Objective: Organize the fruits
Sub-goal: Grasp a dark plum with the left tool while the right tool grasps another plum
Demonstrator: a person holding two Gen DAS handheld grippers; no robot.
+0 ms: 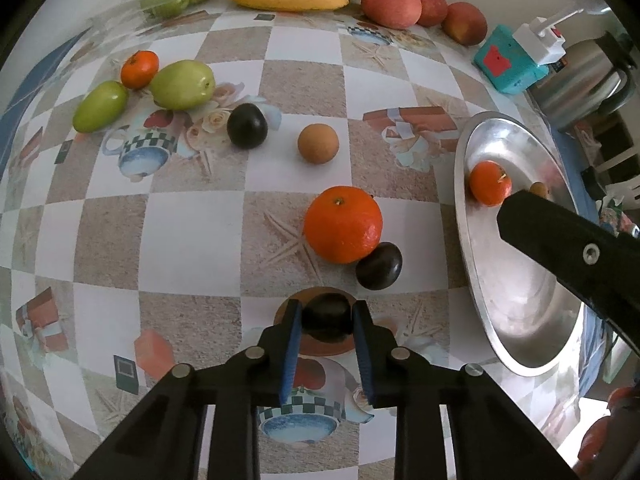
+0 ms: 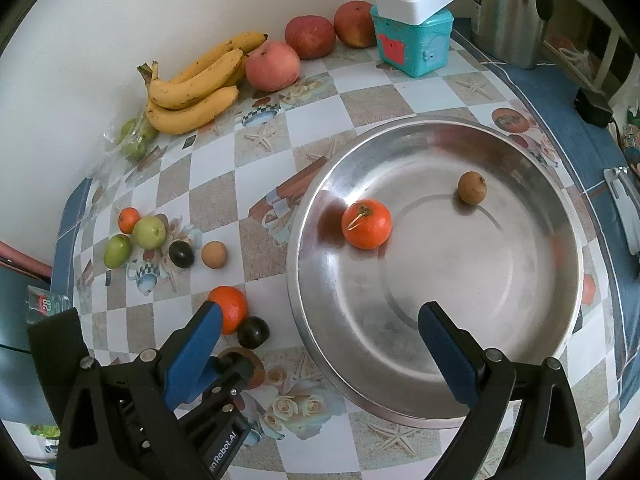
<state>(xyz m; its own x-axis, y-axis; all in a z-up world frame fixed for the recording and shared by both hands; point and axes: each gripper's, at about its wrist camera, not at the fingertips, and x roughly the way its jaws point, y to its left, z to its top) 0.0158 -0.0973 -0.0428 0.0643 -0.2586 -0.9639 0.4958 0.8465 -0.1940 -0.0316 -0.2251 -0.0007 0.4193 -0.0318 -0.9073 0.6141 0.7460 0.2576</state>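
Observation:
My left gripper points down at the table and is shut on a dark plum, which sits between its blue pads. Just beyond lie a big mandarin and a second dark plum, touching each other. To the right stands a steel bowl that holds a small mandarin and a brown longan. Over the bowl's near-left rim my right gripper hangs open with nothing between its fingers. One of its black fingers also shows in the left wrist view.
Further left on the chequered cloth lie a brown round fruit, another dark plum, two green fruits and a small mandarin. Bananas, apples, a teal box and a steel kettle line the back.

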